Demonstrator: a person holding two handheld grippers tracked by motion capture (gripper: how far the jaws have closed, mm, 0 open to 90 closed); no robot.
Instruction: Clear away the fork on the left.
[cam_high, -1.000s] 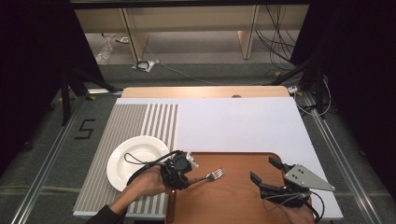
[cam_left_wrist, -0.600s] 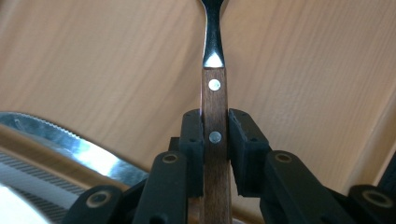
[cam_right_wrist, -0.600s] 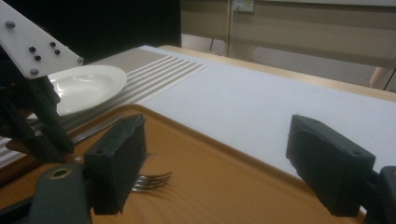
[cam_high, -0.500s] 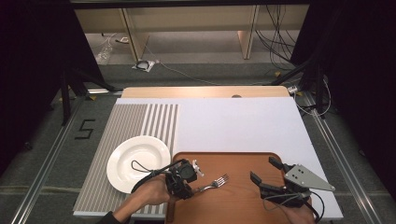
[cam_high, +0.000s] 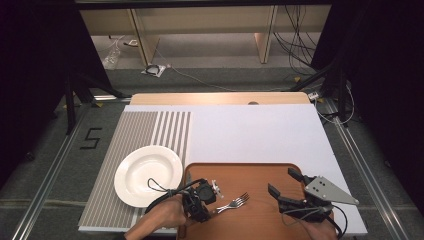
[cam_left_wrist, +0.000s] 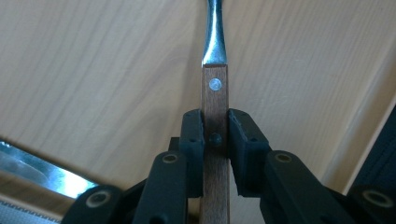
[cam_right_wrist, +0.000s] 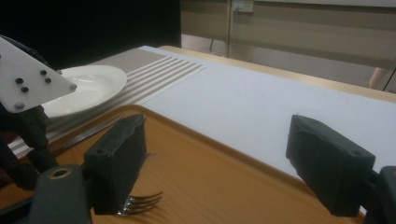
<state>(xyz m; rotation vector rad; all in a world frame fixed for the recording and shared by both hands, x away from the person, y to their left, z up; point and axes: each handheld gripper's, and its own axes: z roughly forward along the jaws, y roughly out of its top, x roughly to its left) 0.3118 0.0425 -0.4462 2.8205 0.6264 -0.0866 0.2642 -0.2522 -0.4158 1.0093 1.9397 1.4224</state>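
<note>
A white plate (cam_high: 148, 175) sits by a brown wooden tray (cam_high: 260, 172), a grey-and-white striped mat (cam_high: 145, 131), and a silver, brown-handled fork (cam_high: 234, 203).

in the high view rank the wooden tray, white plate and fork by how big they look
1. wooden tray
2. white plate
3. fork, smallest, its handle clamped in the left gripper

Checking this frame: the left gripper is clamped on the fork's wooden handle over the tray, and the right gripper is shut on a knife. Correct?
Not quite. The right gripper holds nothing: the right gripper view shows its jaws standing wide apart, empty, over the tray. The rest holds: in the left gripper view the left gripper is clamped on the fork by its wooden handle.
</note>
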